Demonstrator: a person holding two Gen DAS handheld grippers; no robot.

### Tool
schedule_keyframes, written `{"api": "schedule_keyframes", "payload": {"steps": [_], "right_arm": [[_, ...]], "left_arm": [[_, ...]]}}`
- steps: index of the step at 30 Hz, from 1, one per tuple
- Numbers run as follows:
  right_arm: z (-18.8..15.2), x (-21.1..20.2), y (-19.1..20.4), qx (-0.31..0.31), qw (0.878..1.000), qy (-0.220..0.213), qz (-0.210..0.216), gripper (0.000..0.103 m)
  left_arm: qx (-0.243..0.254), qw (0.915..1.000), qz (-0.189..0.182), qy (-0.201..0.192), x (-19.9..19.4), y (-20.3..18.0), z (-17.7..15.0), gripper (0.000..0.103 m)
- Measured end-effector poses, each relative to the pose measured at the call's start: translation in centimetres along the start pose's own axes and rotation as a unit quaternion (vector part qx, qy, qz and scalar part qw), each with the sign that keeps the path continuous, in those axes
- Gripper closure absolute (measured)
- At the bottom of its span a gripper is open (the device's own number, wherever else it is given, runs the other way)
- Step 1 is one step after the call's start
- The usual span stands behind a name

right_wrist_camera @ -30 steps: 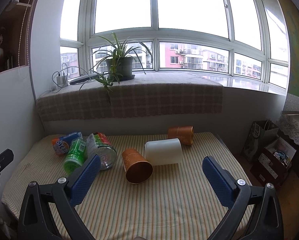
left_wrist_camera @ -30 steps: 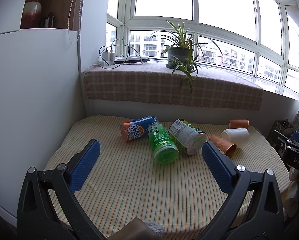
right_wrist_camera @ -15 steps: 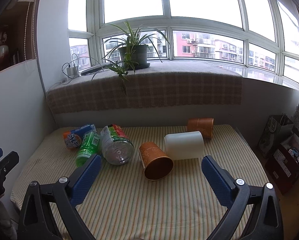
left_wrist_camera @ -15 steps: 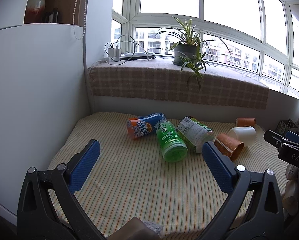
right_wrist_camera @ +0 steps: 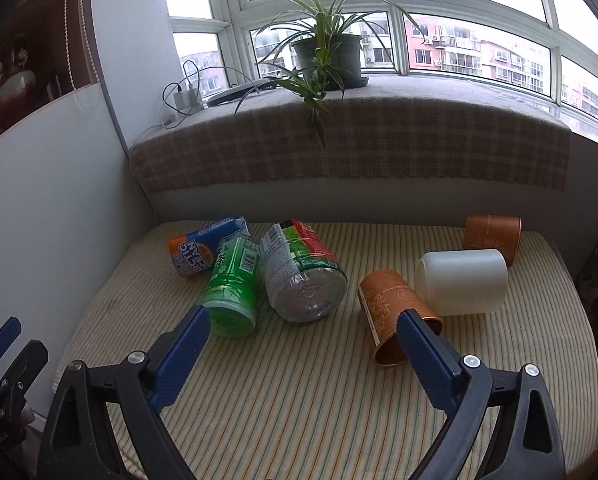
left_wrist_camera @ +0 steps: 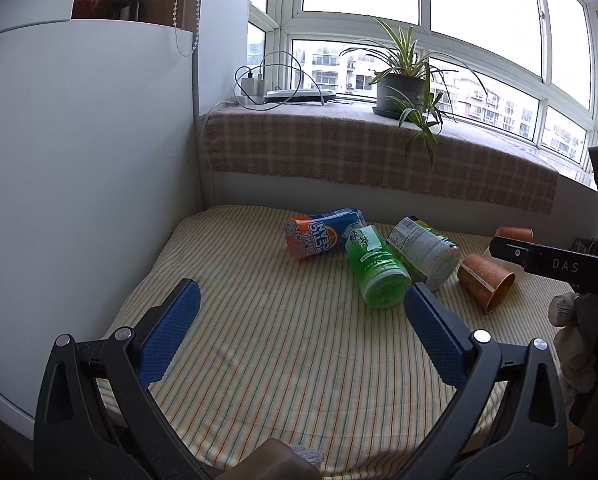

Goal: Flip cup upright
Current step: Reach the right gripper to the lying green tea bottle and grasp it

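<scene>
Three cups lie on their sides on the striped tablecloth [right_wrist_camera: 299,400]: a near orange cup [right_wrist_camera: 395,312] with its mouth toward me, a white cup [right_wrist_camera: 463,280] behind it, and a second orange cup [right_wrist_camera: 493,236] at the back right. The near orange cup also shows in the left wrist view [left_wrist_camera: 485,280]. My right gripper [right_wrist_camera: 303,330] is open and empty, its right fingertip just in front of the near orange cup. My left gripper [left_wrist_camera: 299,300] is open and empty above the table's left part.
Three bottles lie in a cluster at mid-left: orange-blue [right_wrist_camera: 207,244], green [right_wrist_camera: 233,284], and clear with a red-green label [right_wrist_camera: 299,272]. A white wall [left_wrist_camera: 79,180] bounds the left. A cloth-covered windowsill with a potted plant [right_wrist_camera: 325,52] runs behind. Bags stand off the right edge.
Both grippers have moved forward and lower toward the table, so the cups and bottles appear larger. The right gripper now stands close to the near orange cup. Nothing was grasped.
</scene>
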State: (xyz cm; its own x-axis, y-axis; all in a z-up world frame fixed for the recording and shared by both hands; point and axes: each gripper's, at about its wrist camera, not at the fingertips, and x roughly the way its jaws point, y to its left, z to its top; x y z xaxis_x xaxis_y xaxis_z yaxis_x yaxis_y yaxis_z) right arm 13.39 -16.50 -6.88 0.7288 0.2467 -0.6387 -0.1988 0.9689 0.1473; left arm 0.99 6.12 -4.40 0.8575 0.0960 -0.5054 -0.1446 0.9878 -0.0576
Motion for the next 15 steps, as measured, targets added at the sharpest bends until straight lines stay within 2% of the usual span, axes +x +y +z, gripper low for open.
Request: {"api": "schedule_keyframes", "payload": {"steps": [7, 12, 15], "right_arm": [[2.2, 5.1, 2.1, 0.007, 0.996, 0.072, 0.056, 0.014], [3.3, 9.6, 3.7, 0.016, 0.986, 0.143, 0.087, 0.023], [3.8, 11.9, 4.6, 0.019, 0.98, 0.177, 0.095, 0.025]], "left_arm": [[-0.025, 0.9994, 0.007, 0.024, 0.3, 2.6, -1.0, 0.0], [-0.044, 0.9983, 0.012, 0.037, 0.2, 4.1, -1.9, 0.0], [-0.052, 0.9976, 0.015, 0.042, 0.1, 4.9, -2.2, 0.0]]}}
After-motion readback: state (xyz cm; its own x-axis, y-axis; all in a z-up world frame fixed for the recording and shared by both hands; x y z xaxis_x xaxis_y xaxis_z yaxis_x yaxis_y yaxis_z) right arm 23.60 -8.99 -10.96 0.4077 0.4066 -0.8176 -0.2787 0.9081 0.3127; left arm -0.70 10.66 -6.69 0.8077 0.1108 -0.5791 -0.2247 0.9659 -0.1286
